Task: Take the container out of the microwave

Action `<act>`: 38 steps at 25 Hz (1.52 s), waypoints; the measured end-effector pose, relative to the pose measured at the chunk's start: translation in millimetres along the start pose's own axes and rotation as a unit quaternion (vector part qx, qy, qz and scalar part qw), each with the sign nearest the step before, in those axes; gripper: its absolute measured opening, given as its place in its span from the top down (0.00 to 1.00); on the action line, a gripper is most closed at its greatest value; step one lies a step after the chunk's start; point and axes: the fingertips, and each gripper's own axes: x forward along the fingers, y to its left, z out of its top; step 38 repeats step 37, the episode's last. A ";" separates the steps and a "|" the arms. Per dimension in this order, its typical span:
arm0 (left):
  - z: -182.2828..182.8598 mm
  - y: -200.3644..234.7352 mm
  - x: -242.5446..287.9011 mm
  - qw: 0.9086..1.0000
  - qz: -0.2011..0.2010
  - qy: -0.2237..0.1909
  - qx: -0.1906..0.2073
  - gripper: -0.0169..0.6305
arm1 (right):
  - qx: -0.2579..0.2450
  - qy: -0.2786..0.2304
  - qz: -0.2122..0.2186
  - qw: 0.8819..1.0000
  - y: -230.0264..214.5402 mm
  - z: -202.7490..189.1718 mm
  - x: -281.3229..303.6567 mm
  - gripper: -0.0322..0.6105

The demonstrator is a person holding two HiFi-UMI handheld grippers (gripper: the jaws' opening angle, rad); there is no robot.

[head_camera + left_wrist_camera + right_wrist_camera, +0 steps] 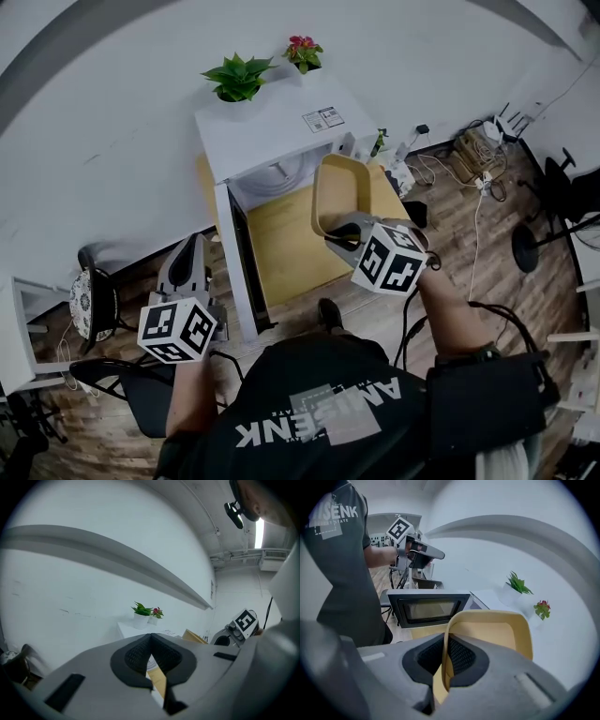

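A white microwave (272, 131) stands on a yellow table (281, 244), its door (239, 272) swung wide open toward me. My right gripper (342, 230) is shut on the rim of a yellow container (342, 192), which hangs tilted in the air in front of the microwave's opening. In the right gripper view the pads pinch the container's wall (446, 656), and the dark door window (426, 609) lies beyond. My left gripper (194, 248) sits left of the door's outer edge. Its pads (140, 656) are pressed together with nothing between them.
Two potted plants (239, 80) stand on top of the microwave. A chair (94, 305) is at the left. Cables and a power strip (473, 155) lie on the wooden floor at the right, near a chair base (530, 248).
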 end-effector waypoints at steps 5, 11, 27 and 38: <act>-1.2 -2.5 0.0 1.000 0.005 0.006 0.017 0.97 | 0.005 -0.017 -0.013 1.000 -7.9 13.5 -18.9 0.93; -0.1 2.8 -0.9 0.999 0.028 0.001 0.035 0.97 | 0.006 -0.027 -0.020 0.999 -14.8 23.9 -33.0 0.93; -1.7 -8.8 -9.5 0.998 0.026 0.001 0.053 0.97 | -0.010 -0.035 -0.013 0.999 -9.3 32.0 -42.2 0.94; -3.0 -12.5 -8.1 0.998 0.024 0.000 0.052 0.97 | -0.011 -0.033 -0.019 0.999 -11.4 30.2 -47.2 0.94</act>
